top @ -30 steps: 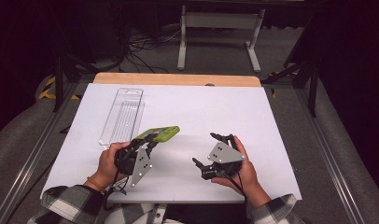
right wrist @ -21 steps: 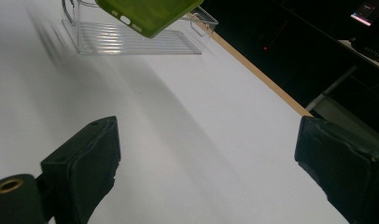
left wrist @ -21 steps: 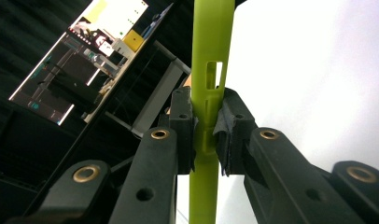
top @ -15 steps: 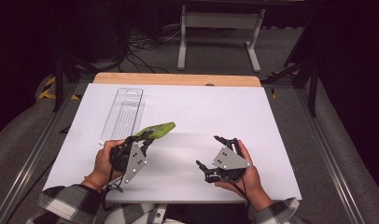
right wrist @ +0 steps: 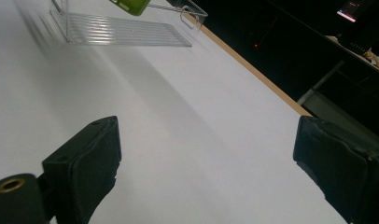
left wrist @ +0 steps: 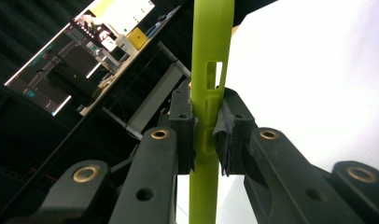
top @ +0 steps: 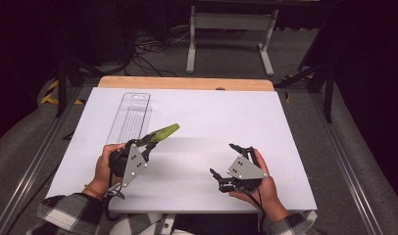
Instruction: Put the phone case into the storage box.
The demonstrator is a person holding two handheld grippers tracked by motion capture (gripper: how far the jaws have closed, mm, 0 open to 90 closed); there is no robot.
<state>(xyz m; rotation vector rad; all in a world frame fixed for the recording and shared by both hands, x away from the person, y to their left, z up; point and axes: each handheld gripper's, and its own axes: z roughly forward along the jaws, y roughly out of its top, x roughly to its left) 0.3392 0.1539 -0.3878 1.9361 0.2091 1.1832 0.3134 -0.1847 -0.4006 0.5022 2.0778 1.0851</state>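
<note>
A flat lime-green plastic piece (top: 160,134) with a slot in it (left wrist: 210,70) is clamped edge-on in my left gripper (top: 145,143), held over the left front of the white table and sticking out toward the middle. In the left gripper view both pads (left wrist: 183,123) press on its two faces. A clear plastic tray (top: 131,116) lies just beyond it on the table. My right gripper (top: 225,160) rests low at the front right, jaws wide apart with nothing between them (right wrist: 204,154). The green piece's tip (right wrist: 131,5) shows in front of the clear tray (right wrist: 122,28).
The white sheet (top: 211,122) covers the table, with a wooden edge (top: 187,83) at the far side. Metal rails run along both table sides. A white stand (top: 226,24) and cables sit on the floor beyond.
The left gripper has lowered and turned a little toward the person's side, tilting the green piece from broad face up to edge-on. The right gripper has slid slightly nearer the front edge.
</note>
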